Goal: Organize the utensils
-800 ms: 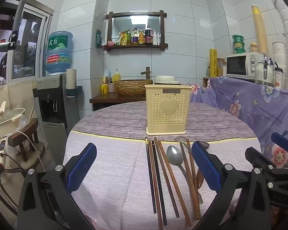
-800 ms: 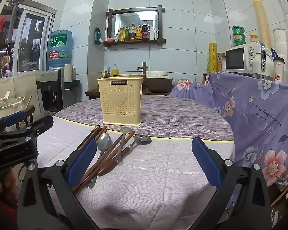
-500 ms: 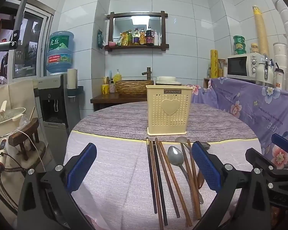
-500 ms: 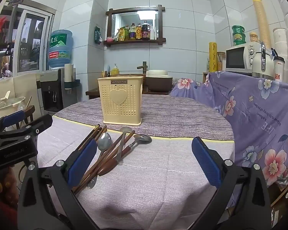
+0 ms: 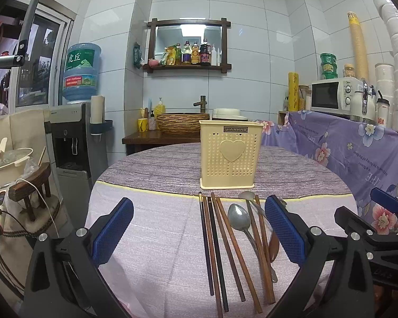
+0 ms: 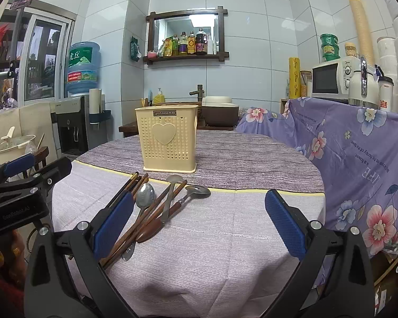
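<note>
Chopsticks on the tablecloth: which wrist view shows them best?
The left wrist view: the chopsticks lie side by side between the open fingers, full length. In the right wrist view the chopsticks are bunched and partly hidden behind the near finger.

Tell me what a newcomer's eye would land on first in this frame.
Probably the cream perforated plastic utensil holder with a raised heart, standing upright mid-table on the purple striped tablecloth. Next, the row of dark and brown wooden chopsticks and metal spoons lying loose on the cloth just in front of it. Framing everything, the left gripper and right gripper stand with blue-padded jaws wide open and empty.
</note>
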`<action>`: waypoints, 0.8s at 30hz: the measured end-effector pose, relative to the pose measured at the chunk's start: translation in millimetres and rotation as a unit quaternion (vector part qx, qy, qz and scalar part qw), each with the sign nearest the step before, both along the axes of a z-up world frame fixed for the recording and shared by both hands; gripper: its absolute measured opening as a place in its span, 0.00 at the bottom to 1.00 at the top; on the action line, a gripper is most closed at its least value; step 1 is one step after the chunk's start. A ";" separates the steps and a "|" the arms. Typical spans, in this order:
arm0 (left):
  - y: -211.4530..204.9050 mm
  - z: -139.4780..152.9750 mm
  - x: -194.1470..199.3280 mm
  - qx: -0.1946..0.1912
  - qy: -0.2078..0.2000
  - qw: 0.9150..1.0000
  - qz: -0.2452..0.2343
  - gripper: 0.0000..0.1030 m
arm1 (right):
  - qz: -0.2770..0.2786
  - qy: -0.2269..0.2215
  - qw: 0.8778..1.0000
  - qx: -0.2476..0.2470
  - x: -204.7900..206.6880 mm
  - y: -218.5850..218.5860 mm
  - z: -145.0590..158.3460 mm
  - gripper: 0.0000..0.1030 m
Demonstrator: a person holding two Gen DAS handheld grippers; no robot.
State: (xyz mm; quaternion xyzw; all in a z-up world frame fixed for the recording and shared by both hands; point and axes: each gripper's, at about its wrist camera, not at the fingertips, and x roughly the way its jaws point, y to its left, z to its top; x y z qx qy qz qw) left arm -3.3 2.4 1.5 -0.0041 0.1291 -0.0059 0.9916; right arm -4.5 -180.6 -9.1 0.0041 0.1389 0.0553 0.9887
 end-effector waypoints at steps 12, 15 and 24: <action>0.3 -1.5 0.1 0.002 0.000 1.000 0.001 0.95 | 0.000 0.000 1.000 0.000 0.4 1.1 0.2 0.95; 0.5 -1.5 0.1 0.002 0.001 1.000 0.001 0.95 | 0.001 0.001 1.000 -0.001 0.1 1.3 0.8 0.95; 0.8 -2.2 0.0 0.003 0.002 1.000 -0.001 0.95 | 0.001 0.000 1.000 -0.002 -0.9 2.1 1.5 0.95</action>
